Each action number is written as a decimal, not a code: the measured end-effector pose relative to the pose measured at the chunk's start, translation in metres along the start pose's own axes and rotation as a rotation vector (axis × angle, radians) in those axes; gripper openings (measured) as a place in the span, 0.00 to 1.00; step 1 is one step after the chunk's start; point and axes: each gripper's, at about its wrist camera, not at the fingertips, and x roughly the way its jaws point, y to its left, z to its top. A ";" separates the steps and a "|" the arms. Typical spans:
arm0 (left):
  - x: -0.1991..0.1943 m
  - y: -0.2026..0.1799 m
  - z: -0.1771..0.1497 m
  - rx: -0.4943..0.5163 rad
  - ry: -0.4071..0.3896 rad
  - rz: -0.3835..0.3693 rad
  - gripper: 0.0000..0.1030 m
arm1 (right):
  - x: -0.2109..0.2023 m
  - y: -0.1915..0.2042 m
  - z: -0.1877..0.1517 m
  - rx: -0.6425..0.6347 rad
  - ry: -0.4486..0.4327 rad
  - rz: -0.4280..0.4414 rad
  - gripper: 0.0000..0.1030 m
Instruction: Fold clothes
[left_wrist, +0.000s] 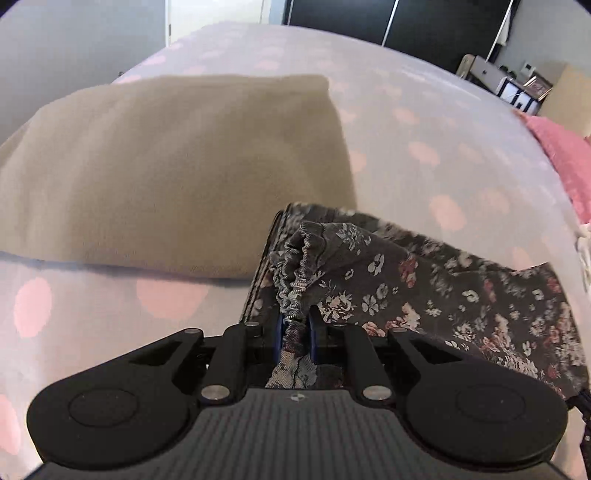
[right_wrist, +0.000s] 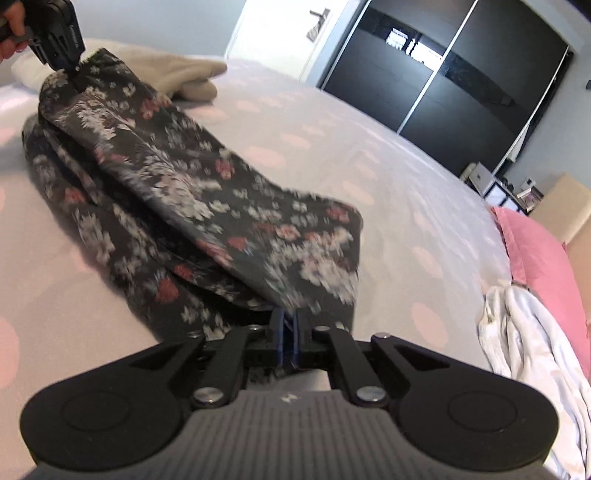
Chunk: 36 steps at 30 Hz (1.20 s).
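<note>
Left hand-held gripper (left_wrist: 294, 326) clamped on gathered waistband of dark floral garment (left_wrist: 424, 291); right hand-held gripper (right_wrist: 290, 325) pinching its opposite edge. Stretched between both above polka-dot bed (left_wrist: 424, 122), lower layers trailing on it, beside folded beige cloth (left_wrist: 166, 166).

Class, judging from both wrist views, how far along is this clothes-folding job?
Done: a beige garment lies folded on the bedspread. In hand: the floral garment is held at both ends, the left gripper shut on its gathered edge and the right gripper shut on the opposite edge. Left: that fold is unfinished, and a white pile looks unfolded.
</note>
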 end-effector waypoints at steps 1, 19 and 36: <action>0.003 0.001 0.000 -0.003 0.008 0.006 0.13 | 0.001 -0.001 0.000 0.004 0.015 0.003 0.08; 0.009 0.007 -0.009 -0.004 0.020 0.020 0.24 | -0.039 -0.036 0.000 0.308 -0.044 0.079 0.41; 0.017 0.011 -0.011 -0.025 0.050 0.050 0.23 | 0.024 -0.039 -0.029 0.397 0.089 -0.068 0.31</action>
